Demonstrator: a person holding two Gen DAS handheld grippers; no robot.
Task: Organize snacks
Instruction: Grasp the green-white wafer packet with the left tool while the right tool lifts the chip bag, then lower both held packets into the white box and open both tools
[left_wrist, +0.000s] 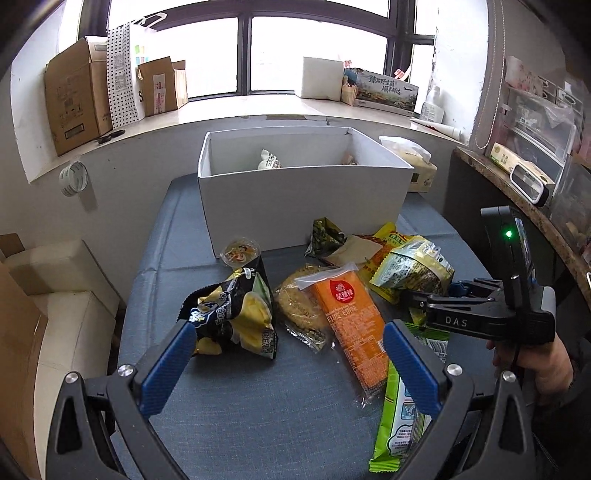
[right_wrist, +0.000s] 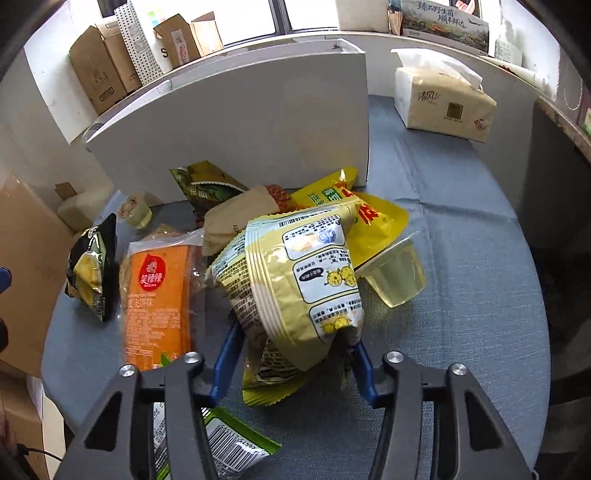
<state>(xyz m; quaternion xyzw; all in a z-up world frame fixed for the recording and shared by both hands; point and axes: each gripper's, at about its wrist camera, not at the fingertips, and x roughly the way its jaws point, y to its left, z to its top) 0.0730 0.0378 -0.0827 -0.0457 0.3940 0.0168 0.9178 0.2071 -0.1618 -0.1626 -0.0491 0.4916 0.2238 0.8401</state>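
Observation:
A white box (left_wrist: 295, 199) stands at the back of the blue table and holds a couple of snacks. Loose snacks lie in front of it: a black-and-yellow chip bag (left_wrist: 236, 317), a round cracker pack (left_wrist: 299, 306), an orange pack (left_wrist: 354, 321), a jelly cup (left_wrist: 240, 253), a green pack (left_wrist: 399, 413). My left gripper (left_wrist: 288, 362) is open and empty above the table, between the chip bag and the orange pack. My right gripper (right_wrist: 291, 354) is shut on a pale yellow-green snack bag (right_wrist: 295, 280), which also shows in the left wrist view (left_wrist: 413, 273).
A clear jelly cup (right_wrist: 395, 277) and a yellow pouch (right_wrist: 373, 218) lie right of the held bag. A tissue pack (right_wrist: 443, 99) sits at the table's back right. Cardboard boxes (left_wrist: 77, 96) line the windowsill. A counter edge (left_wrist: 517, 192) runs along the right.

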